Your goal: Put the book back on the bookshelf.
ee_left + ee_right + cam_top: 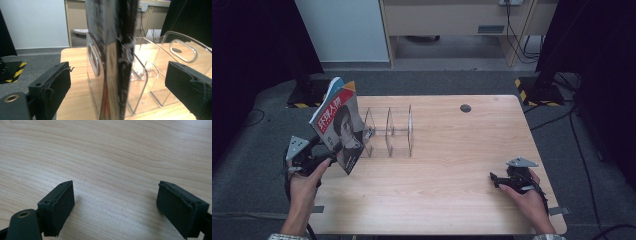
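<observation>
A magazine [339, 125] with a red title band and a portrait cover stands tilted at the left end of a clear acrylic file rack [389, 132] on the wooden table [452, 170]. My left gripper [329, 152] is at the magazine's lower edge. In the left gripper view the magazine [112, 50] stands edge-on between the two wide-apart black pads [53, 87], with a gap on each side, so my left gripper [120, 75] is open. The rack's dividers [155, 75] lie behind it. My right gripper [494, 179] rests low at the table's right front, open [115, 195] over bare wood.
A round cable hole [465, 108] sits near the table's far edge. Dark stands with yellow-black striped bases [532, 90] flank the table on the grey floor, with cables at the right. A cabinet [452, 20] stands behind.
</observation>
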Demonstrator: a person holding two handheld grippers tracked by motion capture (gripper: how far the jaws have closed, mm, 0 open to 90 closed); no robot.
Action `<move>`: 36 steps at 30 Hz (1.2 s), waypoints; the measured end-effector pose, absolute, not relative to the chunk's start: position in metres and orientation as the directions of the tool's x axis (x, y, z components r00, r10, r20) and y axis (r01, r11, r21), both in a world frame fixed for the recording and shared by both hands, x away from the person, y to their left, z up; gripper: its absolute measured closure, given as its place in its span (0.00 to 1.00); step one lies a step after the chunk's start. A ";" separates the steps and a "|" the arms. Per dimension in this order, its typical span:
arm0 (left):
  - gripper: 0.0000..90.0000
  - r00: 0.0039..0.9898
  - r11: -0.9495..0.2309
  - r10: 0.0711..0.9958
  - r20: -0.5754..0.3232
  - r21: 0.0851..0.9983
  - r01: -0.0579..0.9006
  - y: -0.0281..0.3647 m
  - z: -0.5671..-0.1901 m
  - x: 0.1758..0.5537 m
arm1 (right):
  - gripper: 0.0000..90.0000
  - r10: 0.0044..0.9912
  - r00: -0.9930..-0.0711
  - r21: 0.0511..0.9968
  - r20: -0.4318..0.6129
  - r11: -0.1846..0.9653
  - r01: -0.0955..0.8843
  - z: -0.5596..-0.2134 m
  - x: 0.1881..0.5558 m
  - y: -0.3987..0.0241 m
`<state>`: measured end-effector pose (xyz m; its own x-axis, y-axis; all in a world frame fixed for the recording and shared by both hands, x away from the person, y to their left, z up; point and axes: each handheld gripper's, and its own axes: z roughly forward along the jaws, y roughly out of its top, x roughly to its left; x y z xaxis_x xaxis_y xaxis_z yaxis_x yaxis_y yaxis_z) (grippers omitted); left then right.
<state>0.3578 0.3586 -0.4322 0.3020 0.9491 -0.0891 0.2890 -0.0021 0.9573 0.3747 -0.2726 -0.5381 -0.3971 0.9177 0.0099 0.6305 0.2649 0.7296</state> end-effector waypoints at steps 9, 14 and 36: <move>0.05 0.307 -0.025 0.949 -0.076 0.950 0.312 0.356 -0.444 0.355 | 0.16 0.913 -0.409 0.731 0.006 0.275 0.624 -0.538 0.377 -0.272; 0.05 0.309 -0.029 0.948 -0.075 0.948 0.317 0.356 -0.446 0.353 | 0.16 0.911 -0.412 0.730 0.006 0.278 0.625 -0.538 0.377 -0.272; 0.05 0.347 -0.083 0.936 -0.052 0.928 0.364 0.355 -0.463 0.339 | 0.16 0.913 -0.409 0.729 0.010 0.273 0.628 -0.538 0.376 -0.272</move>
